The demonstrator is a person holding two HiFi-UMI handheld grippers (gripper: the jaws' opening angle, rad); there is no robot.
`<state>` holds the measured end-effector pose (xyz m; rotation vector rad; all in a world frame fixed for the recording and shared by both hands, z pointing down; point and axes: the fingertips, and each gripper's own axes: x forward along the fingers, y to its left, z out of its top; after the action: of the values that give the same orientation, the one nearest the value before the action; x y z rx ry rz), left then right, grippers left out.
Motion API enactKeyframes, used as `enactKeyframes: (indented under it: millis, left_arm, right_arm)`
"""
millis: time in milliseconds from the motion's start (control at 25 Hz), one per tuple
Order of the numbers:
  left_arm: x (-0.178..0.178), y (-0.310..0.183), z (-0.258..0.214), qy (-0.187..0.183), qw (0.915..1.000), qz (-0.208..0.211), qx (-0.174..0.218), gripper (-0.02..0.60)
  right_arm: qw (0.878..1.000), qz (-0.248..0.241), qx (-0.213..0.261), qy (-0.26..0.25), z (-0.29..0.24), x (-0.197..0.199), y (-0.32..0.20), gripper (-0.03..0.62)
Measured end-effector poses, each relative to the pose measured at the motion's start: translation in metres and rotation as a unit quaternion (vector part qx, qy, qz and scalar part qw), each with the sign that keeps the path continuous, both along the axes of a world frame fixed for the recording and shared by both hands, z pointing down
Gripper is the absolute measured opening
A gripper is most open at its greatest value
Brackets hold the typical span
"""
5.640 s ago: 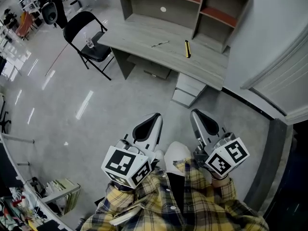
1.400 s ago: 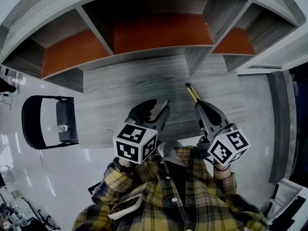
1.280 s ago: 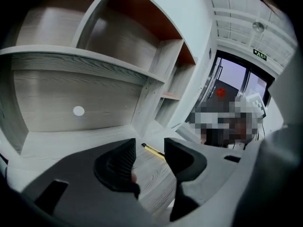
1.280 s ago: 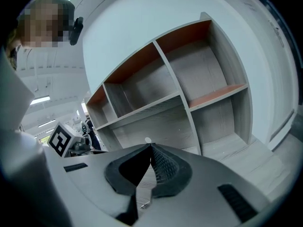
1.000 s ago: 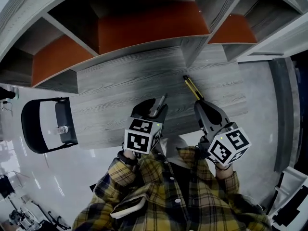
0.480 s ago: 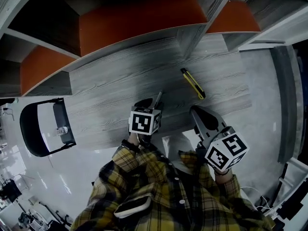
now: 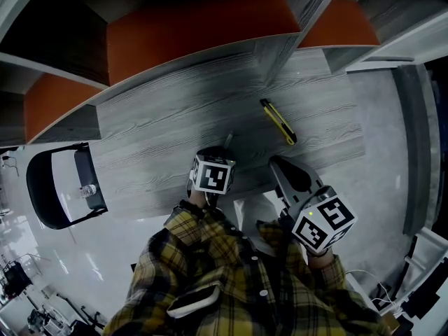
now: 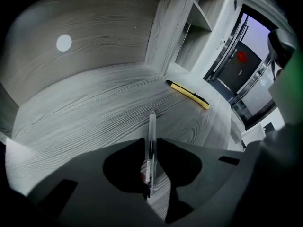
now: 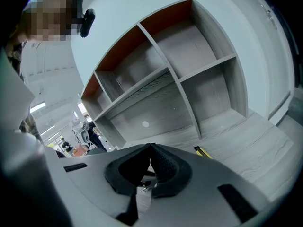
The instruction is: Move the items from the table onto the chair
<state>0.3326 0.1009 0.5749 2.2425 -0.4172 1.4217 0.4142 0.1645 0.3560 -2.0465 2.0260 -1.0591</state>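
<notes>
Left gripper view shows the pen (image 8: 152, 126), a clear barrel with a dark refill, lying flat on the grey wood-grain tabletop (image 8: 94, 108) and running straight between the fingers of the left gripper (image 8: 151, 148); those fingers have just been closing and now stand narrow, each side seeming to touch the barrel, so I judge the pen pinched but not yet lifted off the surface; the gripper comes at it steeply from above, which suits a thin thing that lies flat, and it takes the barrel crosswise near its rear half, leaving the tip end free ahead; a small white label sits on the barrel between the fingers, its print too small to read; further along the tabletop, well apart from the pen, lies a yellow utility knife (image 8: 187, 93), the other item to go, with no legible brand on it; the right gripper (image 7: 276, 162) hangs back at the near edge of the tabletop with its fingers pressed together on nothing, probably kept clear until the knife's turn; the black chair (image 7: 42, 194) stands off the left end of the tabletop, well apart, with a small clear glass (image 7: 87, 190) on its seat; the cubes on both grippers carry only square black-and-white markers, no words.
</notes>
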Motion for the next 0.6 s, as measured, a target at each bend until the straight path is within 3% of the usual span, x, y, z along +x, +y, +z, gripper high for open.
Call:
enactKeyframes:
  millis: [320, 600]
  left_arm:
    - [-0.003, 0.001, 0.002, -0.030, 0.9985, 0.029, 0.037, 0.048]
    - [0.004, -0.001, -0.029, 0.027, 0.9991, 0.006, 0.031, 0.044]
  right_arm:
    - [1.000, 0.004, -0.001, 0.000, 0.001, 0.000, 0.003, 0.017]
    - [1.000, -0.008, 0.008, 0.006, -0.008, -0.005, 0.008, 0.017]
